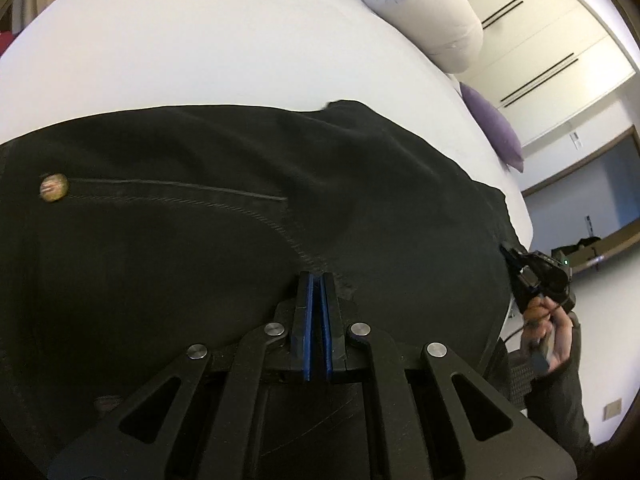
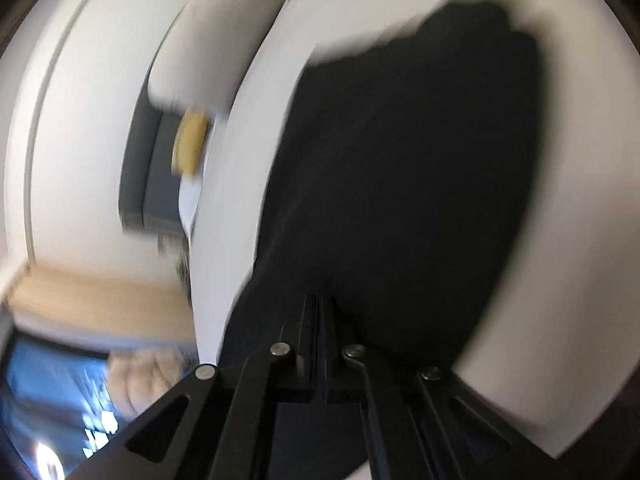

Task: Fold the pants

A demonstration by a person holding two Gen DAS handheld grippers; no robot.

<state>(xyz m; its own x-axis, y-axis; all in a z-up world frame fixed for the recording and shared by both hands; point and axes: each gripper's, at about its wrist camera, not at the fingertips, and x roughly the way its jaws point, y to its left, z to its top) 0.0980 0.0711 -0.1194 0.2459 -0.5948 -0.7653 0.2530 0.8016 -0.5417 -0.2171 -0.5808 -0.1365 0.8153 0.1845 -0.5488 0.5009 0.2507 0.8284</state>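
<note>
The black pants (image 1: pixel 240 208) lie spread over the near part of a white bed (image 1: pixel 200 48), their far edge running across it with a broad stretch of bare sheet beyond. The left gripper (image 1: pixel 317 280) has its blue-lined jaws pinched together on the cloth at the near edge, by a stitched seam; a round metal button (image 1: pixel 53 187) shows to the left. At the pants' right edge the right gripper (image 1: pixel 510 254) bites the fabric, a hand (image 1: pixel 546 340) behind it. Its own view is blurred, yet the jaws (image 2: pixel 322 304) look closed on dark cloth — pants (image 2: pixel 400 160) stretching away, white bed (image 2: pixel 580 240) on both sides. Only the left view shows the pale bolster (image 1: pixel 432 12) and purple pillow (image 1: pixel 494 132) far right.
</note>
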